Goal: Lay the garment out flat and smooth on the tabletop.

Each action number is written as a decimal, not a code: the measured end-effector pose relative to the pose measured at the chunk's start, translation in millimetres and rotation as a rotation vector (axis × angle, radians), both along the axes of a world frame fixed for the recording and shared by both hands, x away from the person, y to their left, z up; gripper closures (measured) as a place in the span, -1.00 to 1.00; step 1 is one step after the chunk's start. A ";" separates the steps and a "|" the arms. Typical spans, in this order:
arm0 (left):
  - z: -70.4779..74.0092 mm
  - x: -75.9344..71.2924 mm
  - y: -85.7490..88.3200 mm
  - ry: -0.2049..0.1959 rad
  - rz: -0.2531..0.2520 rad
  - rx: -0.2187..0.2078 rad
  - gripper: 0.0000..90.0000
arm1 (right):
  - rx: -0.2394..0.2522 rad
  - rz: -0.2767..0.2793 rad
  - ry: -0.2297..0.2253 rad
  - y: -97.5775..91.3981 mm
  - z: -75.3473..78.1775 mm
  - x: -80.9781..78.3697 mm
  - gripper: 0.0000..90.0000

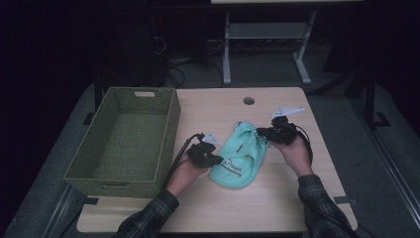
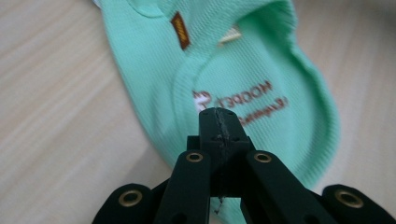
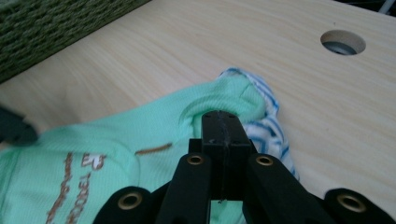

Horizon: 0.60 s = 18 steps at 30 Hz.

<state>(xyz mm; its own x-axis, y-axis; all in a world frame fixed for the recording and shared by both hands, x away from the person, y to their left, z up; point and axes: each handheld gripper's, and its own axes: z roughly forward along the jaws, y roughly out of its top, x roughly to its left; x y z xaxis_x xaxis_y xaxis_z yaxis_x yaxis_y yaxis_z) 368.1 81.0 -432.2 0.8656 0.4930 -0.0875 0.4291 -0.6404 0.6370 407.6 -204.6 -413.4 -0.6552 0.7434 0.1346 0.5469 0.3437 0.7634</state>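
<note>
Mint-green ribbed knit garment with brown lettering (image 1: pixel 239 157) lies crumpled mid-surface, right of the green woven basket (image 1: pixel 130 140). Looks soft, light and floppy, so it will sag; best pinched at the hems or collar edge. Left tongs (image 2: pixel 218 116) are together, hovering over the print. Right tongs (image 3: pixel 223 120) are together at the blue-striped lining (image 3: pixel 268 123); can't tell if fabric is caught. Light wooden surface (image 1: pixel 277 191): nothing in the way.

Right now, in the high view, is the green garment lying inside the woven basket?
No, the green garment lies on the bare table, to the right of the woven basket, which holds nothing.
</note>
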 end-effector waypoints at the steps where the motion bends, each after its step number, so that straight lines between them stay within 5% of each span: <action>1: -0.4 2.3 -1.4 -0.002 0.002 0.000 0.99 | -0.003 0.002 0.002 -1.8 -1.0 -4.1 1.00; 18: -10.5 41.4 -27.0 -0.030 0.017 0.022 0.94 | -0.021 0.019 0.050 -21.0 -24.2 -45.8 0.99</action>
<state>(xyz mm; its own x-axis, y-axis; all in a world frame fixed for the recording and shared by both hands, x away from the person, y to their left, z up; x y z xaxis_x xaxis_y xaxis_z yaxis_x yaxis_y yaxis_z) 409.5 54.0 -442.7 0.8593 0.5090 -0.0501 0.4206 -0.6474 0.6356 361.8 -225.6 -437.6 -0.6621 0.7338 0.1523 0.5776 0.3702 0.7276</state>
